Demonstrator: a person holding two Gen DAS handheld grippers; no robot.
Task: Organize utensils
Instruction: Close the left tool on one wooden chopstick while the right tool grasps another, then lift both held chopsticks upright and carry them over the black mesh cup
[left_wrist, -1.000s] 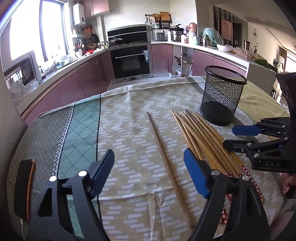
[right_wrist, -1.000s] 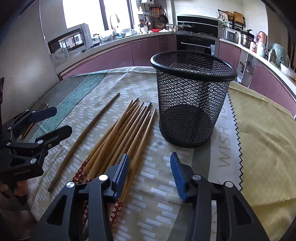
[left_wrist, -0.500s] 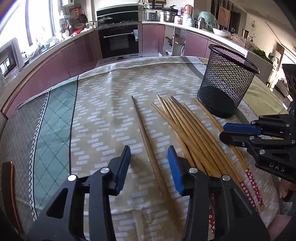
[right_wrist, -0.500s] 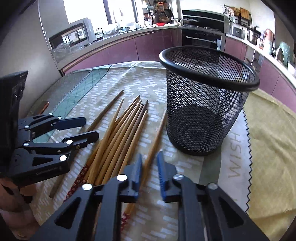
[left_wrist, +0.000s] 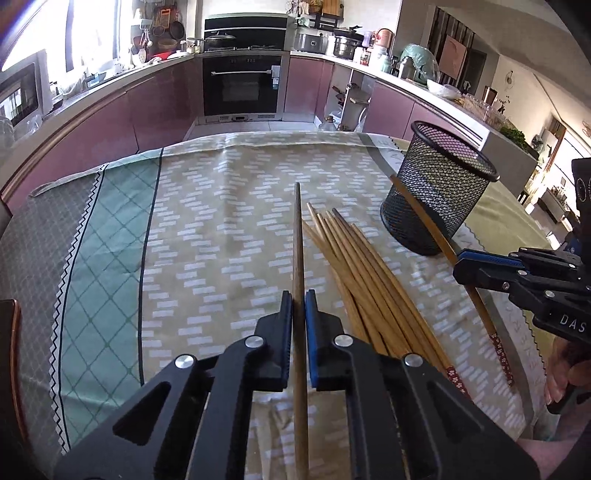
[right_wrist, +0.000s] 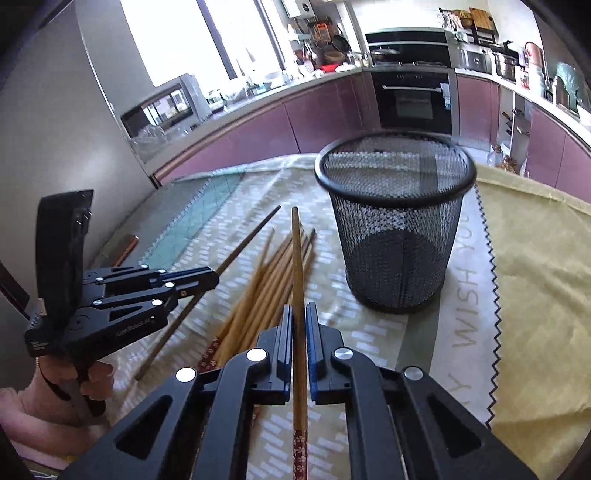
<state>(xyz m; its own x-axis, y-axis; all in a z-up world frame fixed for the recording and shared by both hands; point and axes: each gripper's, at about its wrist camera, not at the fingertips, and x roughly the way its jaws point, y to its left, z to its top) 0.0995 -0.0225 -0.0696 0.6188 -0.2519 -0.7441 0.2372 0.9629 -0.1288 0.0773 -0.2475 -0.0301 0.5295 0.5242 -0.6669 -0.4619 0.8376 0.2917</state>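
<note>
My left gripper (left_wrist: 299, 302) is shut on a plain darker chopstick (left_wrist: 298, 243) and holds it off the cloth, tip pointing away. My right gripper (right_wrist: 299, 314) is shut on a lighter chopstick (right_wrist: 296, 251) with a red flowered end, lifted above the pile. That chopstick also shows in the left wrist view (left_wrist: 424, 218), slanting in front of the basket. A pile of several light wooden chopsticks (left_wrist: 362, 273) lies on the tablecloth between the grippers. A black mesh basket (right_wrist: 395, 221) stands upright and empty to the right of the pile.
The table is covered by a patterned cloth (left_wrist: 207, 221) with a green band at the left and a yellow cloth (right_wrist: 535, 258) at the right. A brown object (left_wrist: 13, 332) lies at the left table edge. Kitchen counters and an oven (left_wrist: 243, 85) stand behind.
Both grippers have closed, each on one chopstick, and lifted it off the cloth. The left moved over the single dark chopstick; the right took the one nearest the basket.
</note>
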